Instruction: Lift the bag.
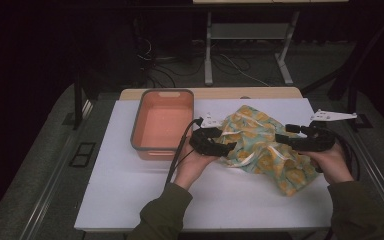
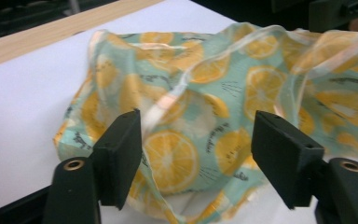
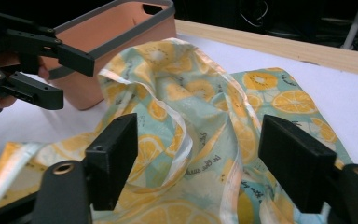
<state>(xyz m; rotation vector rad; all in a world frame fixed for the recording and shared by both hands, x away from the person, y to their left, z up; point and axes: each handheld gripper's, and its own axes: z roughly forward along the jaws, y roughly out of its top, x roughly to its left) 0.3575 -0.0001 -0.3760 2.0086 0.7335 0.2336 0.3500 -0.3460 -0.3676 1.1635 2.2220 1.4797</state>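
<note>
— Where does the cloth (image 1: 260, 147) lie?

— Crumpled on the white table (image 1: 130, 185), right of the orange bin (image 1: 162, 125) and apart from it. Its long axis runs from the far left, near the bin, toward the near right corner (the orange-slice print makes the folds easy to follow).

— And the tools?

— One at each end. The left gripper (image 1: 227, 145) sits at the cloth's left edge, jaws spread, with a raised fold between them in the left gripper view (image 2: 191, 140); the pads do not press on it. The right gripper (image 1: 282, 135) faces it from the right, jaws likewise apart over the fabric (image 3: 196, 140), gripping nothing.

— Which hand is nearer the bin?

— The left one, plainly. If the cloth is bound for the bin, that is probably the leading side, though whether the fold lies deep enough between its jaws to catch is hard to judge from here.
</note>
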